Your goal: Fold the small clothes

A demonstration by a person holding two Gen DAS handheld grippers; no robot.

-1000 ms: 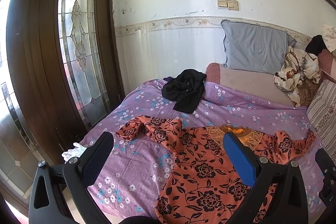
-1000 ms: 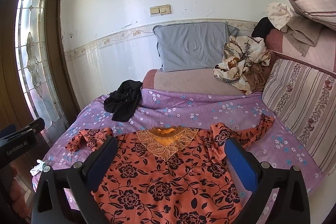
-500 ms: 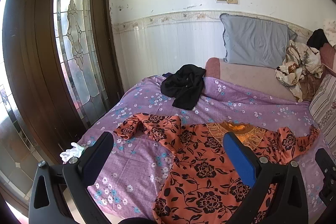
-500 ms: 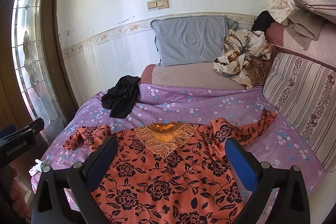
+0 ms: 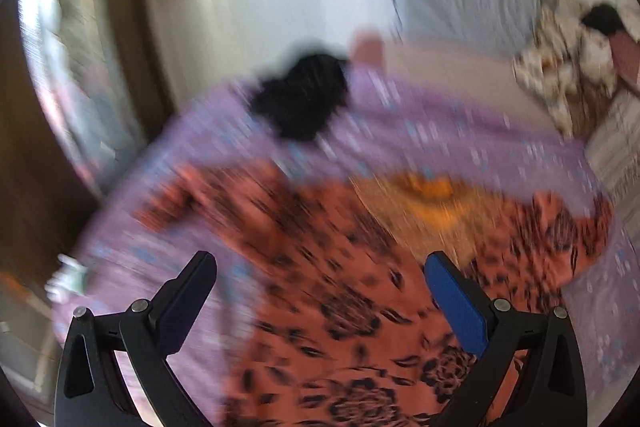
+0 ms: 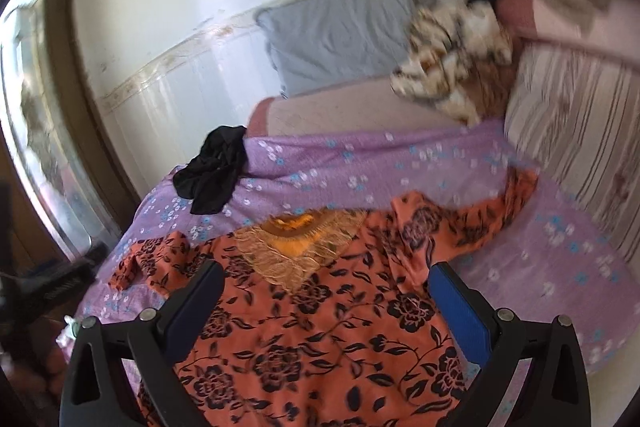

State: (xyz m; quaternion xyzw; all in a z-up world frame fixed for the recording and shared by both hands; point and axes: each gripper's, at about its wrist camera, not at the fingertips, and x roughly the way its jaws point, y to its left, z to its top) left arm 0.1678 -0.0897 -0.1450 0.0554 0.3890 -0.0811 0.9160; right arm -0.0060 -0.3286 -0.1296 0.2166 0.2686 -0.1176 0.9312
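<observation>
Orange floral garment: we record it spread flat on the purple bedsheet, sleeves out to both sides. Left gripper: jaws wide apart, empty, above its left half. Right gripper: likewise spread, empty, over the chest. Black cloth lies well beyond.

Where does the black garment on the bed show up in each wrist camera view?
Left wrist: black garment sits upper centre, blurred, on the purple bedspread.
Right wrist: black garment lies left of centre.
Shared landmark: the grey pillow against the wall.
</observation>
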